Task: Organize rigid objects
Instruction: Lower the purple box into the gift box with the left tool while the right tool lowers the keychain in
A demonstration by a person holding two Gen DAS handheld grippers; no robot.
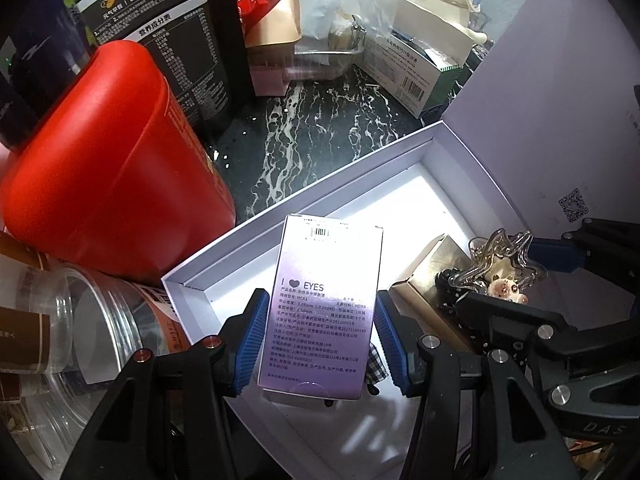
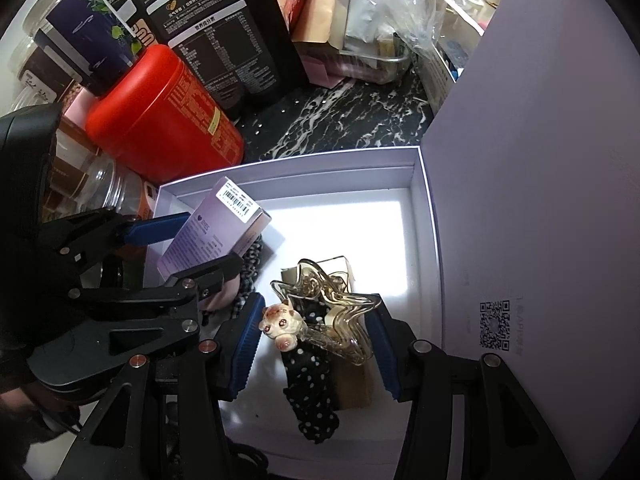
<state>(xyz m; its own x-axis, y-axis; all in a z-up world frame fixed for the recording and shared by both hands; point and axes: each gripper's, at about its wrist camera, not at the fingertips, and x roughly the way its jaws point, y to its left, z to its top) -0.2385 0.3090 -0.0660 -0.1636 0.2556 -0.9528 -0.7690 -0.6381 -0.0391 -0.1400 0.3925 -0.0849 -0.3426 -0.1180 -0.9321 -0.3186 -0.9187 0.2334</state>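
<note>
Marble counter [image 1: 320,128], left claw [image 1: 320,332] gripping lilac carton [image 1: 324,312], right claw [image 2: 316,344] clasping star clip [image 2: 340,312]

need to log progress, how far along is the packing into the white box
Done: a polka-dot band and gold box already lie in the white box. In hand: left gripper holds a purple carton, right gripper a star clip, both over the box. Left: setting both down.

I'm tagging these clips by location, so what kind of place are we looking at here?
Probably a home counter or tabletop used for storage. The surface is dark marble-patterned stone, crowded with food packaging such as a red canister and a black nutrition-labelled bag, beside an open white box holding small personal items.
</note>
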